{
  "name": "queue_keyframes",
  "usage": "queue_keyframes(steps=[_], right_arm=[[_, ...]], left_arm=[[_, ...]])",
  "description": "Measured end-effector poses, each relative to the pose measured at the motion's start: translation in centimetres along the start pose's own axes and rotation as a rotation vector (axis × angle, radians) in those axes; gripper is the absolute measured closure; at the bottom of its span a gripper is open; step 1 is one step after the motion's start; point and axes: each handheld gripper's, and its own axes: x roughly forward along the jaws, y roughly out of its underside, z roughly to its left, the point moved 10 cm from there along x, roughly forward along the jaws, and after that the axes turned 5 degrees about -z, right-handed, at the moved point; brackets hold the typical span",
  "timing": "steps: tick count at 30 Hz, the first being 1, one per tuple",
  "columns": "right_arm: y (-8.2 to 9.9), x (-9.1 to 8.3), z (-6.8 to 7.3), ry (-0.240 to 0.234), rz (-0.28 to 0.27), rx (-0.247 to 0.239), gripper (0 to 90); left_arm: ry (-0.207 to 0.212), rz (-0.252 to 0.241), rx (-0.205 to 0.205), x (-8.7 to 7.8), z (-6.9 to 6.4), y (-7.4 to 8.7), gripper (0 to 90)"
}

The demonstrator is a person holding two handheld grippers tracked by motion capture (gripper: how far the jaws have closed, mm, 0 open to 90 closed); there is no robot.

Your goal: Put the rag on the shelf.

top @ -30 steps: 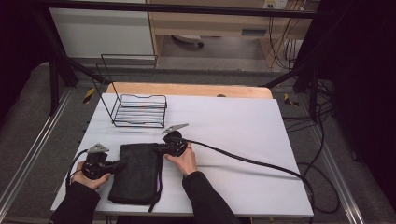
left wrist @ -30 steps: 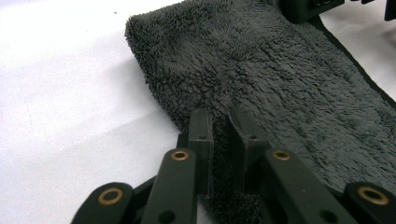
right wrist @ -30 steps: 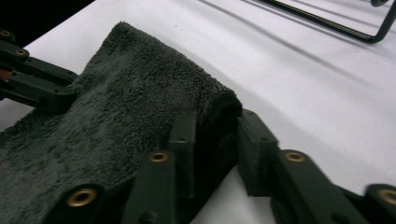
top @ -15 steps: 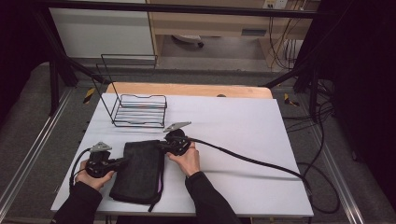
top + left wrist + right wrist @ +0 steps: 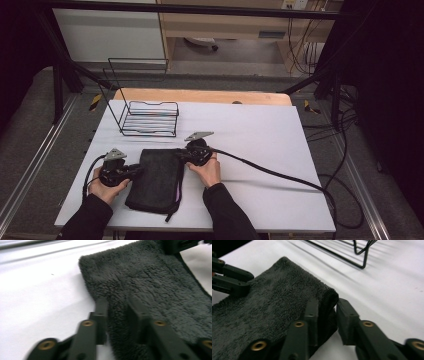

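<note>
Lying btwn L hand-held gripper (image 5: 131, 171) & R hand-held gripper (image 5: 181, 156): towel (image 5: 156, 181).

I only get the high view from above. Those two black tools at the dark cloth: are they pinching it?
Observer: The left gripper has just been opening. The towel lies between its jaws, unpinched.
Operator: And the other one?
Observer: The right gripper has just been opening too. The towel's folded corner sits between its jaws, with a gap beside one jaw.
Operator: Is the cloth smooth?
Observer: No, up close it shows a deep fleecy pile.
</note>
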Motion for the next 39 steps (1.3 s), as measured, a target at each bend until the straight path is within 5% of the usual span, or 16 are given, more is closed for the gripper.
queue_keyframes(steps=[2, 9, 14, 26, 31, 39], right_arm=[[-0.3, -1.1, -0.4, 0.013, -0.019, -0.017, 54.0], [-0.3, -3.7, -1.1, 0.023, -0.048, 0.012, 23.3], [-0.1, -4.6, -1.1, 0.029, -0.047, 0.001, 13.2], [0.5, -5.3, -0.2, 0.005, -0.032, 0.005, 11.4], [0.7, -4.9, -0.3, 0.008, -0.038, 0.028, 12.4], [0.5, -3.7, -0.4, 0.024, -0.050, 0.062, 16.0]], left_arm=[[-0.014, -0.015, -0.001, -0.4, 0.5, -0.6, 53.1], [-0.036, -0.021, 0.002, -0.9, 2.0, -2.5, 31.1], [-0.047, -0.009, -0.002, 0.3, 2.4, -3.8, 25.8], [-0.033, 0.107, -0.035, 4.2, 3.1, -3.2, 46.4], [0.008, 0.105, -0.026, 4.2, 2.7, -3.0, 61.2], [0.041, 0.117, -0.022, 4.3, 2.2, -2.8, 69.4]])
